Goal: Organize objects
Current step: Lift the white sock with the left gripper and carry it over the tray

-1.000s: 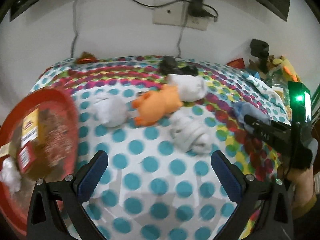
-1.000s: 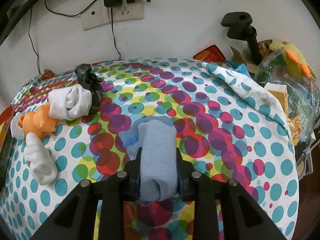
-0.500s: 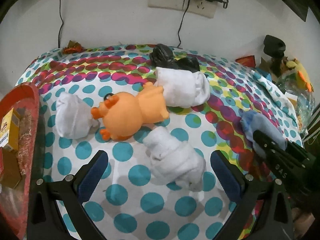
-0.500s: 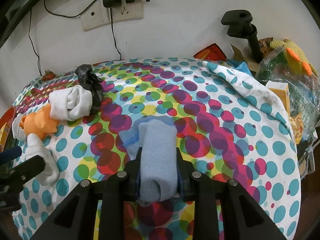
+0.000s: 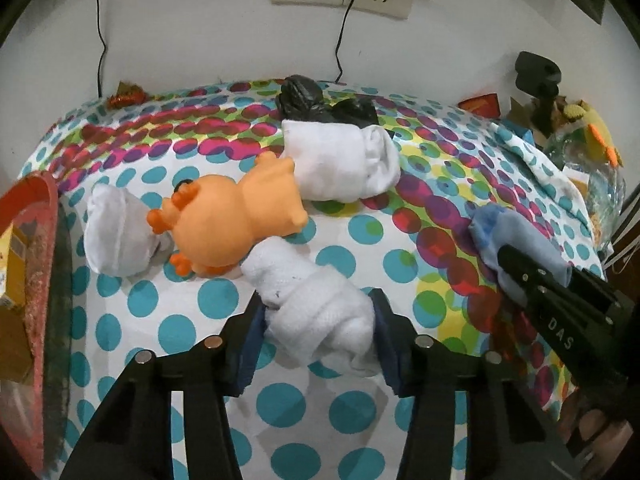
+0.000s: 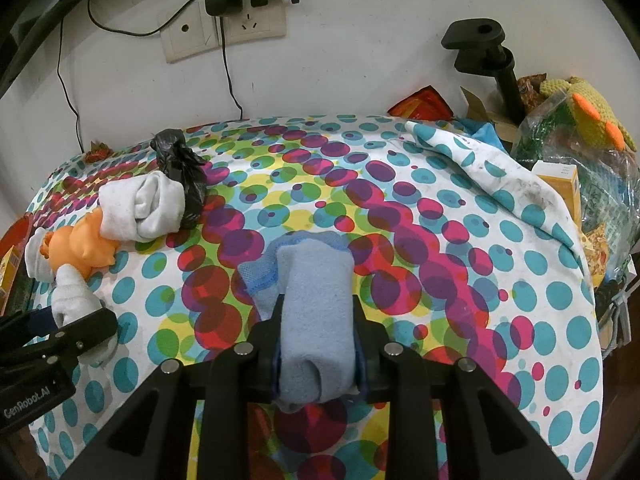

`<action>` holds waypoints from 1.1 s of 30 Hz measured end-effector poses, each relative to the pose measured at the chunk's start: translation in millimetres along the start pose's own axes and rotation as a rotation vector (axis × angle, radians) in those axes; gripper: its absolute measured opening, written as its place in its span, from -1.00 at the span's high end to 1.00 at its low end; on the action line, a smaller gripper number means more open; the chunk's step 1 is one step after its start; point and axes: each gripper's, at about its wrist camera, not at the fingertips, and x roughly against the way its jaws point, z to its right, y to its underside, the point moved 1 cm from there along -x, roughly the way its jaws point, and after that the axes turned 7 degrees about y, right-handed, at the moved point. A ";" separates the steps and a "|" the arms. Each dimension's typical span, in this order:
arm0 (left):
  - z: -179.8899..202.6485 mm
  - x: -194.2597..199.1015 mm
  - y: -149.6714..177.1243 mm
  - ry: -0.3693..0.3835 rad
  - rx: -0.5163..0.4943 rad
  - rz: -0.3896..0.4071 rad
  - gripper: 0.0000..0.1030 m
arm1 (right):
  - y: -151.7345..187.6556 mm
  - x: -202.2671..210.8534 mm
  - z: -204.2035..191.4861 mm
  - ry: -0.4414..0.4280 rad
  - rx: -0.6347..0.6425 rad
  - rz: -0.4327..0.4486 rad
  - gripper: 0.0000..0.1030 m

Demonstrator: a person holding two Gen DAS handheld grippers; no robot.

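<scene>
My left gripper (image 5: 318, 316) is shut on a rolled white sock (image 5: 316, 308) lying on the dotted cloth. An orange toy duck (image 5: 236, 220) lies just beyond it, touching it. A second white sock roll (image 5: 340, 164) lies behind the duck, and a third (image 5: 116, 236) to its left. My right gripper (image 6: 316, 320) is shut on a rolled light-blue sock (image 6: 316, 304) on the cloth; it shows at the right of the left wrist view (image 5: 520, 240). The left gripper's sock also shows in the right wrist view (image 6: 76, 296).
A red tray (image 5: 36, 264) with packets sits at the left edge. A black plastic bag (image 5: 320, 100) lies near the wall. Clutter with a black clamp (image 6: 488, 52), a knitted toy (image 6: 588, 112) and boxes fills the right side. Cables hang from the wall socket (image 6: 236, 24).
My left gripper moved forward and closed around the nearest white sock roll. My right gripper stayed shut on the blue sock, hardly moving.
</scene>
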 end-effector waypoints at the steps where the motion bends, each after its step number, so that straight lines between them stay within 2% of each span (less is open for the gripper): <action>1: 0.7 0.9 0.5 0.000 -0.007 0.001 0.15 | 0.0 0.0 0.1 0.000 0.000 0.000 0.45; 6: -0.5 8.9 5.3 0.002 -0.018 -0.003 0.16 | 0.2 0.0 1.0 0.001 0.002 0.000 0.45; 12: -0.2 25.9 16.3 -0.037 -0.076 0.013 0.16 | 0.6 0.2 2.1 -0.001 0.002 0.000 0.45; 15: -5.2 35.1 22.2 -0.036 -0.063 0.019 0.16 | 0.7 0.2 2.7 0.000 0.003 0.000 0.45; 20: -15.3 53.9 34.9 -0.079 -0.044 0.043 0.16 | 0.8 0.7 3.5 0.001 0.005 0.000 0.45; 26: -31.6 76.6 46.3 -0.093 0.029 0.074 0.16 | 0.9 0.7 4.2 0.001 0.006 0.000 0.45; 31: -39.8 93.2 52.8 -0.161 0.029 0.111 0.16 | 1.0 0.7 4.7 0.001 0.007 0.000 0.45; 33: -44.3 97.6 54.5 -0.164 0.039 0.113 0.16 | 1.1 0.7 5.0 0.001 0.007 0.001 0.45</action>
